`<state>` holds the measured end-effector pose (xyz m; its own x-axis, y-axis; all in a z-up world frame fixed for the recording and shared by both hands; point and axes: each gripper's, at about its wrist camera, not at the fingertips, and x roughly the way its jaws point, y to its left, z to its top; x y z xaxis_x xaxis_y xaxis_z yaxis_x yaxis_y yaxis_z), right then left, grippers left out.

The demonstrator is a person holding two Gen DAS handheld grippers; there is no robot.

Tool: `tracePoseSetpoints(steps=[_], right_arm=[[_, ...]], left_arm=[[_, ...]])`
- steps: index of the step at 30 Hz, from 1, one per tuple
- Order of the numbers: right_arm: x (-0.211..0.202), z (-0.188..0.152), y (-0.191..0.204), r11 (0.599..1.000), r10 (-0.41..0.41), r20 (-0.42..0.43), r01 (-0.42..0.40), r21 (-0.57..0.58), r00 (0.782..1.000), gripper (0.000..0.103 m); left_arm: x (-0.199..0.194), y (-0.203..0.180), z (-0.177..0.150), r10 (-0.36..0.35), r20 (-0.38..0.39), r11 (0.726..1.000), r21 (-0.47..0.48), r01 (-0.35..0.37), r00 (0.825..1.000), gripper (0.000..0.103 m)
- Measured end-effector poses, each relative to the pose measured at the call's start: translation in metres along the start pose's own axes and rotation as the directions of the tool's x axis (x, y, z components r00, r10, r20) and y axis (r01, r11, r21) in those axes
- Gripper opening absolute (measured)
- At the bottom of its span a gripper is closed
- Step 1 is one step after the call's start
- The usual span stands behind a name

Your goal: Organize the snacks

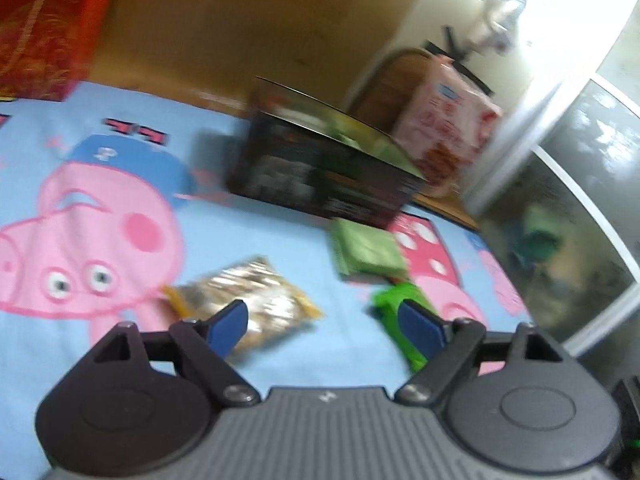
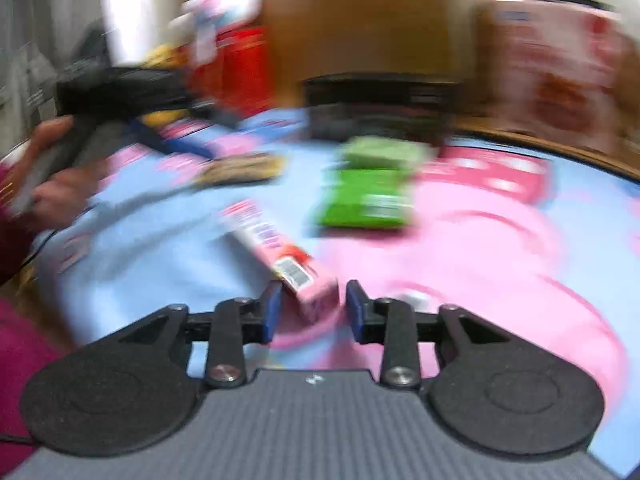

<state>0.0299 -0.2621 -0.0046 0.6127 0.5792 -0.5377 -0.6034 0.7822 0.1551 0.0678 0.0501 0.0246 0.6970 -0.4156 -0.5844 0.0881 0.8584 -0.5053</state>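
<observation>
Honestly barely started: green packets [image 1: 366, 254] and nut bag [image 1: 256, 300] lie loose on the cloth [image 1: 120, 360] near the box [image 1: 320, 176], left gripper [image 1: 324, 326] gaping empty, right gripper [image 2: 310, 312] unclenched around a pink carton [image 2: 280, 256].

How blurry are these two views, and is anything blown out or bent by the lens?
Left wrist view: moderate motion blur; the black box and clear snack bag smear, and the window area at top right is blown out. Right wrist view: much heavier smear; the green packets streak sideways, only the pink box near the right hand-held gripper reads. Both views: fisheye curves the edges.
</observation>
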Motion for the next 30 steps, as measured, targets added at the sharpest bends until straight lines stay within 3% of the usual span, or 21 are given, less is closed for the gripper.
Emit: tracePoseSetpoints(steps=[2,4,8,15,17,19,20,30], right_arm=[[-0.010,-0.006,-0.008,0.997,-0.031,0.046,0.027,0.072,0.998,0.041],[-0.014,-0.010,-0.007,0.996,0.004,0.071,-0.010,0.087,0.997,0.043],[-0.011,-0.012,0.003,1.000,-0.003,0.057,0.002,0.005,0.998,0.050],[0.000,-0.008,0.002,1.000,0.014,0.043,-0.014,-0.018,0.999,0.051],[0.002,-0.009,0.006,0.999,0.022,0.038,-0.021,-0.029,0.999,0.051],[0.004,-0.010,0.012,0.999,0.038,0.032,-0.037,-0.040,0.999,0.050],[0.003,-0.011,0.015,0.998,0.047,0.034,-0.046,-0.049,0.998,0.049],[-0.003,-0.023,0.038,0.993,0.017,0.051,-0.011,-0.121,0.999,0.050]], left_arm=[[0.006,-0.012,-0.004,-0.022,-0.027,1.000,0.019,0.023,0.999,0.084],[0.010,-0.023,-0.009,-0.037,-0.056,0.999,0.038,0.039,0.998,0.084],[0.012,-0.040,-0.020,-0.050,-0.106,0.996,0.070,0.058,0.993,0.084],[0.017,-0.048,-0.047,-0.023,-0.207,0.996,0.077,0.040,0.978,0.083],[0.018,-0.050,-0.053,-0.018,-0.210,0.996,0.079,0.035,0.978,0.080],[0.019,-0.055,-0.056,-0.002,-0.207,0.994,0.107,0.025,0.978,0.068],[0.020,-0.056,-0.056,-0.013,-0.221,0.994,0.104,0.037,0.975,0.056],[0.011,-0.066,-0.066,0.066,-0.203,0.978,0.205,-0.024,0.977,0.051]])
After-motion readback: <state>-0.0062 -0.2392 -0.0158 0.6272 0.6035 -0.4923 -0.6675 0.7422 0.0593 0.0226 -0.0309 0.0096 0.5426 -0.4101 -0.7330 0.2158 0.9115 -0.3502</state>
